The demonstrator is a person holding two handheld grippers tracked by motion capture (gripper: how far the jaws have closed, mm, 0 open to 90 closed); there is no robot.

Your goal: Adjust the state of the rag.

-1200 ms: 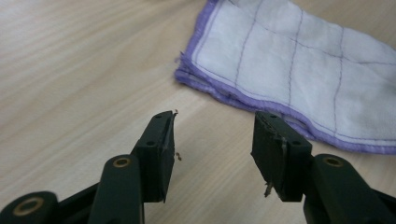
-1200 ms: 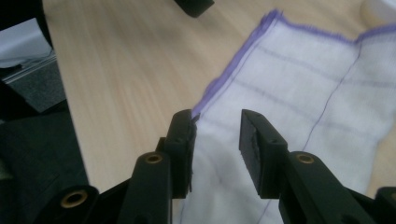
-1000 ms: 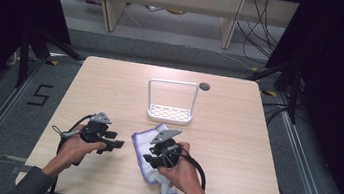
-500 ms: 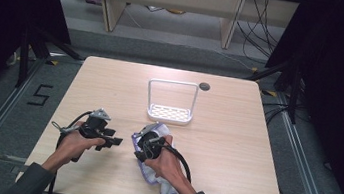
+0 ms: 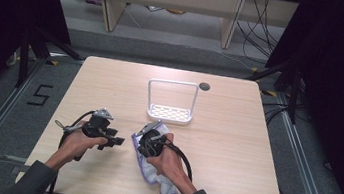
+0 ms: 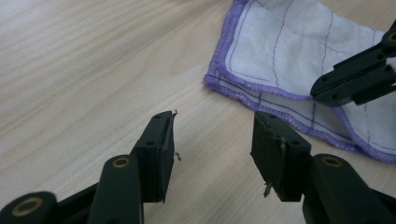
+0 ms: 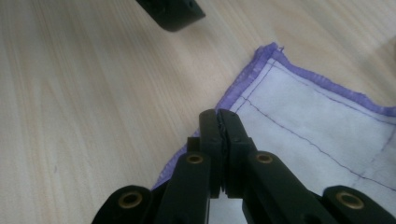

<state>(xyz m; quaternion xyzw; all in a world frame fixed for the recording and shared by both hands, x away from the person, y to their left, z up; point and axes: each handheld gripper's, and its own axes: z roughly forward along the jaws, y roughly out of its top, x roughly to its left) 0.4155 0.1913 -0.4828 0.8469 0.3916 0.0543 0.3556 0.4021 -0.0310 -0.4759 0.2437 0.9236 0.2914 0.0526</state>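
Since the earlier frame the right gripper (image 5: 146, 143) has slid leftward across the cloth (image 5: 159, 178) to its left hem, and its jaws have just been closing. In the right gripper view they now stand pressed together at the purple hem (image 7: 243, 91), with the hem running under the tips; whether fabric is actually pinched between the pads I cannot tell, since the tips hide the contact. Left gripper (image 6: 212, 140) has barely shifted. Its fingers (image 6: 161, 140) stand apart over bare table (image 5: 233, 150), with nothing between them; the cloth corner lies just beyond and to the right of its tips.

Cloth lies flat on the near part of the table, partly under the right hand (image 5: 169, 157); the white rack (image 5: 170, 108) stands just beyond it.

Judgement: step in hand is securing the hem for a lift or fold. To do it well, test the right grip with a small raise before pulling. If the hem stays down, reopen and dig the lower tip under the edge. Bring the left fingers forward onto the near corner, one pad beneath the hem, then close. Keep both grips on the same edge so the cloth hangs even.
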